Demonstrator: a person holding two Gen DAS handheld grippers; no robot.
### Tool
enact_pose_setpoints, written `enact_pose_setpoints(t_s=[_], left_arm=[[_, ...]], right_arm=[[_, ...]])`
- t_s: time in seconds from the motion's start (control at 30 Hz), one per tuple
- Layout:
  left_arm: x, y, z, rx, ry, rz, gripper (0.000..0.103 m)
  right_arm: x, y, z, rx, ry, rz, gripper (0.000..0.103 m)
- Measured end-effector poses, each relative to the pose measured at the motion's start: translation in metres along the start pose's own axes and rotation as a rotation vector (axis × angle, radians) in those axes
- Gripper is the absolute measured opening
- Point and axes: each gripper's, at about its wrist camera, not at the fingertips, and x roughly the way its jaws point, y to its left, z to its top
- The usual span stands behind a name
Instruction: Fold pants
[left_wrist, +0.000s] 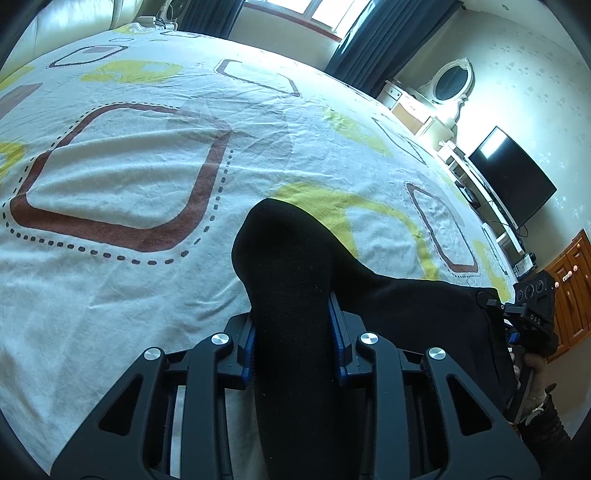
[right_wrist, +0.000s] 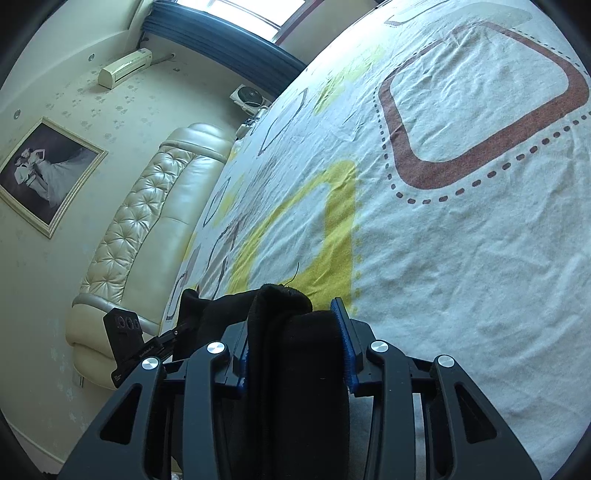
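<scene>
The black pants are lifted above the bed, stretched between both grippers. My left gripper is shut on a bunched fold of the pants that sticks out past its blue pads. The fabric runs right to my right gripper, which pinches the other end. In the right wrist view my right gripper is shut on a thick bunch of the pants, and my left gripper shows at the lower left, holding the far end.
The bed has a wrinkled white sheet with brown and yellow shapes. A padded cream headboard lies at one end. A TV, a dresser with an oval mirror and a wooden cabinet stand beyond the bed.
</scene>
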Motion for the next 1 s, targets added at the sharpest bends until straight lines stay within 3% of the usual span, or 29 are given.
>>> enact_pose_setpoints(t_s=[0.4,1.0], left_arm=[[0.036,0.011,0.044,-0.002,0.005,0.035,0.030],[0.048,0.028,0.041,-0.056,0.018,-0.014,0.036]], right_arm=[[0.030,-0.010,0.044,0.019,-0.014,-0.011,0.037],[0.035,-0.030,0.037,0.069,-0.017,0.030,0.037]])
